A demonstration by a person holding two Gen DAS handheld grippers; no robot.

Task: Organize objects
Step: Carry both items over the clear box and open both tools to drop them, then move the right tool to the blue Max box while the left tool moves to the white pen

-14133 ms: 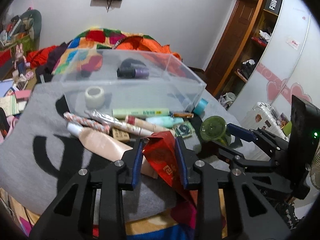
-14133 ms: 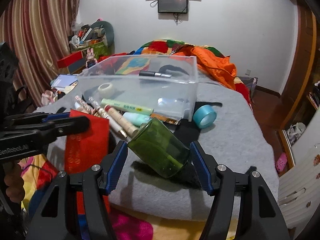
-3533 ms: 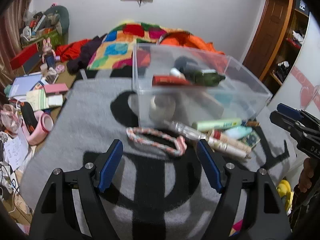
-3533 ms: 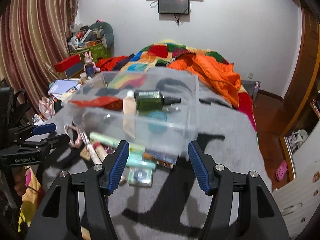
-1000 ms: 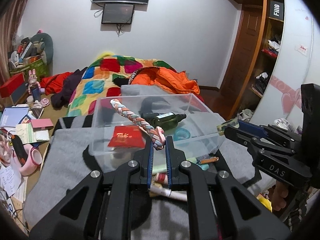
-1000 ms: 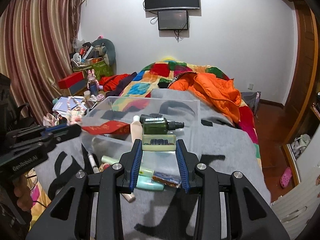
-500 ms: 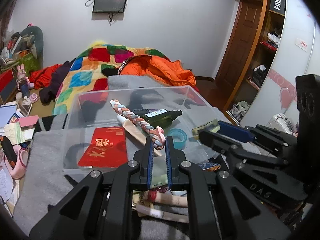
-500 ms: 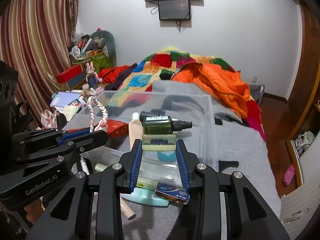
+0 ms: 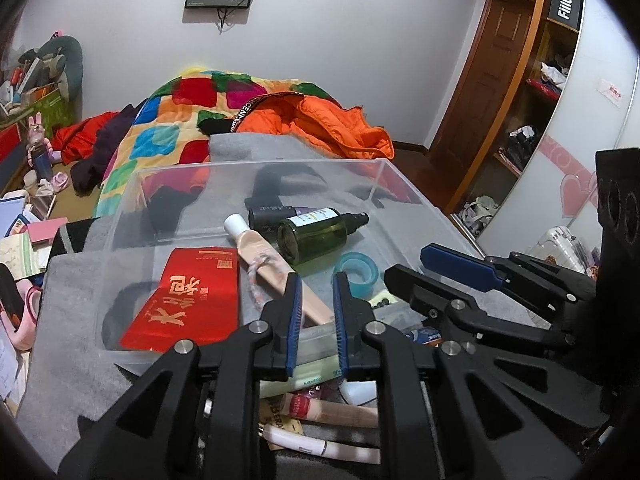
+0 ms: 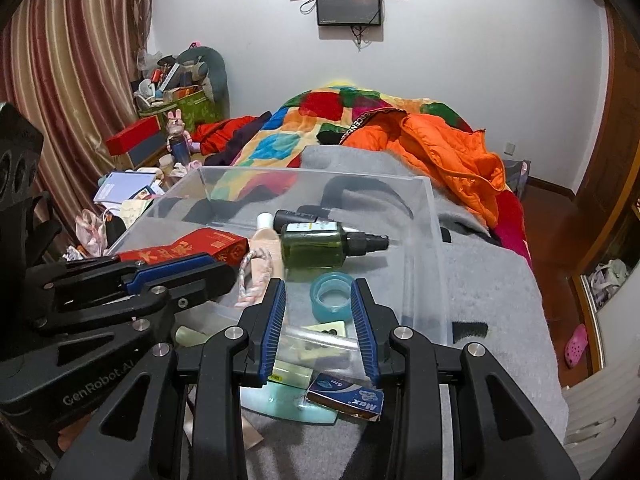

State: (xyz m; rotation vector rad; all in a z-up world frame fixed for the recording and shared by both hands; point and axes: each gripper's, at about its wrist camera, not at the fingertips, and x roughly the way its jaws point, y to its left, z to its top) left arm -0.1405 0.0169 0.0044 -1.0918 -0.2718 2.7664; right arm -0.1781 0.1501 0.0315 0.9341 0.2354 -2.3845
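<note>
the pink, white and blue braided cord (image 9: 256,276) is out of the left gripper (image 9: 317,280) now. half a second ago it was pinched there, standing up over the clear plastic bin (image 9: 260,166). it lies inside now, draped across the beige squeeze tube (image 9: 260,248), just beside the red printed packet (image 9: 188,304). the left fingers have just parted a crack and nothing sits between them.

the small pale green case (image 10: 326,329) has left the tips of the right gripper (image 10: 319,284) too. it shows lower down by the bin's near wall, close to the teal tape roll (image 10: 332,292). through the clear plastic i can't be sure it has settled on the floor of the bin, but the right fingers stand apart and look to be touching nothing.

so that is two more things put away, next to the dark green spray bottle (image 9: 316,236). the job isn't finished, i'd say: a heap of tubes (image 9: 320,408) and a small blue box (image 10: 348,396) wait on the grey blanket (image 10: 480,280), outside the near wall.

both hands hold their grippers side by side, close together, slanting down over that near wall with the fingertips above the bin's front half, left over the tube, right over the tape roll. neither looks rolled to a side.
</note>
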